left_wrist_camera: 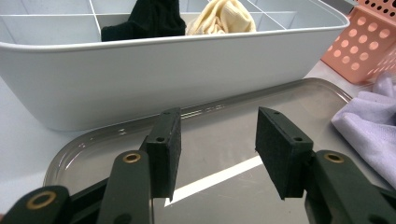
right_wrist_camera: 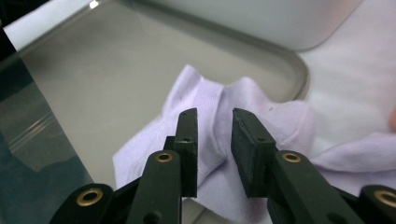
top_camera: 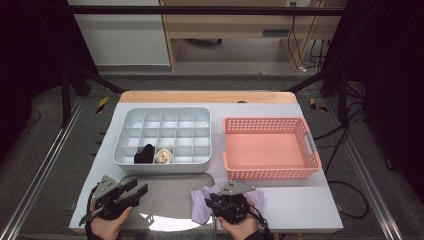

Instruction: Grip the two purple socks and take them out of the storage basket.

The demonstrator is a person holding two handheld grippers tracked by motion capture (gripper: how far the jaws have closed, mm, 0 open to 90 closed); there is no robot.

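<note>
Hovering my right gripper (right_wrist_camera: 214,154), jaws narrowly parted around a raised fold of the crumpled lilac cloth sock (right_wrist_camera: 261,126) on the grey metal tray (right_wrist_camera: 93,74), directly below, left gripper (left_wrist_camera: 215,154) open, empty, farther.

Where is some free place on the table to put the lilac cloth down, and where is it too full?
Free: the pink basket is bare inside; most cells of the white divided box are bare, and so is the grey tray between that box and the lilac cloth. Crowded: two front-row cells holding a black cloth and a cream cloth.
</note>
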